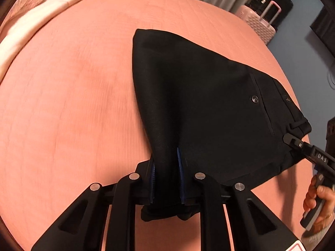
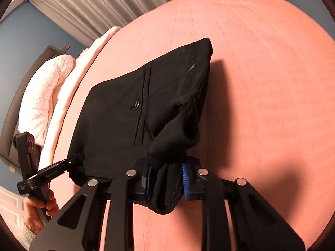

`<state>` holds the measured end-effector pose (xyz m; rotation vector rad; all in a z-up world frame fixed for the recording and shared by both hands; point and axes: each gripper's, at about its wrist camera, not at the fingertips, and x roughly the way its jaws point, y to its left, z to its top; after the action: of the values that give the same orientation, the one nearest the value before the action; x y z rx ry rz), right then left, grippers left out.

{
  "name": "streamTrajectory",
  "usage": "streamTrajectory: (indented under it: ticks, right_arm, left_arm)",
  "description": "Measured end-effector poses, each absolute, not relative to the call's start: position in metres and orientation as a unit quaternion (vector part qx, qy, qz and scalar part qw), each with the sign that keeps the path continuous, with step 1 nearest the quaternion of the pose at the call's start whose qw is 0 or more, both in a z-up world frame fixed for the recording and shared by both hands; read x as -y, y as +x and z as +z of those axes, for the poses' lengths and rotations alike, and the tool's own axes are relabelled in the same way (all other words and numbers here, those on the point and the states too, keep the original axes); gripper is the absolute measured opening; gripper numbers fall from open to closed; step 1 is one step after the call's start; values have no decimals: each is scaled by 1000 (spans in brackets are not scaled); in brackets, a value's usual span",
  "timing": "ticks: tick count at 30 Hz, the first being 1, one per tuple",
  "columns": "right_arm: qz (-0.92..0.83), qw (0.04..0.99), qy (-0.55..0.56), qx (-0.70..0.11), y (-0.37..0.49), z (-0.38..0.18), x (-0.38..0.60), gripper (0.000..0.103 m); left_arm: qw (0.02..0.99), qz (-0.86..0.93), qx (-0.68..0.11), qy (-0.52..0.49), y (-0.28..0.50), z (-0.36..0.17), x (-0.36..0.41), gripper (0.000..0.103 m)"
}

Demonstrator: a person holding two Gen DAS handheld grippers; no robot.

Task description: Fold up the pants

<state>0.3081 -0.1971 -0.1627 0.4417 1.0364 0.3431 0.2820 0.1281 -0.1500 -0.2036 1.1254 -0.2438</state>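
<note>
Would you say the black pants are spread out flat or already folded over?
Folded over: the black pants lie as a short doubled panel with stacked layers, while the left gripper and right gripper each pinch a bunched edge.

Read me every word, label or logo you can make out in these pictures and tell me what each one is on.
"DAS": on the right hand-held gripper, seen from the left wrist view.
Pale lettering on the pants near the waistband: too faint to read.
Small white print on the left hand-held gripper: too blurred to read.

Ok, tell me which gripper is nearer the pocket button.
Right. The right gripper clamps the pants at the waistband end, near the pocket button; the left gripper clamps the far edge.
</note>
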Motion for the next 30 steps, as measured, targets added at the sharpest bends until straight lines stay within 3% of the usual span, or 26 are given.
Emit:
streamTrajectory:
  ticks: [9, 11, 12, 15, 17, 19, 22, 24, 25, 28, 29, 30]
  right_arm:
    - [141, 817, 239, -505, 134, -173, 215, 21]
    - [132, 823, 227, -504, 115, -177, 214, 30]
    - [128, 828, 202, -508, 113, -183, 213, 47]
    - [84, 835, 218, -497, 107, -173, 236, 52]
    - [53, 872, 201, -444, 97, -138, 247, 47]
    - [59, 891, 164, -418, 100, -115, 239, 30]
    - [92, 888, 124, -433, 122, -124, 210, 14]
    - [73, 867, 73, -487, 137, -172, 202, 9]
    - [78, 865, 99, -485, 138, -185, 210, 8]
    - [51, 878, 126, -459, 128, -147, 216, 14]
    - [48, 888, 122, -441, 126, -131, 210, 15]
    - [50, 896, 115, -426, 124, -117, 206, 16]
  left_arm:
    - [823, -127, -544, -96, 141, -160, -130, 17]
    - [831, -118, -539, -74, 129, -159, -124, 20]
    - [837, -108, -533, -60, 128, -159, -121, 28]
    - [859, -62, -507, -39, 123, -130, -121, 27]
    - [884, -47, -465, -8, 122, -102, -118, 26]
    - [887, -62, -458, -10, 133, -91, -102, 28]
    - [866, -57, -496, 20, 161, -129, -72, 31]
    - [856, -38, -514, 43, 173, -163, -67, 32]
    - [865, -31, -498, 47, 171, -161, -65, 32]
    - [877, -3, -475, 71, 163, -126, -56, 31]
    - [887, 3, -456, 74, 159, -112, -52, 42]
    - [894, 12, -442, 80, 156, -98, -47, 62]
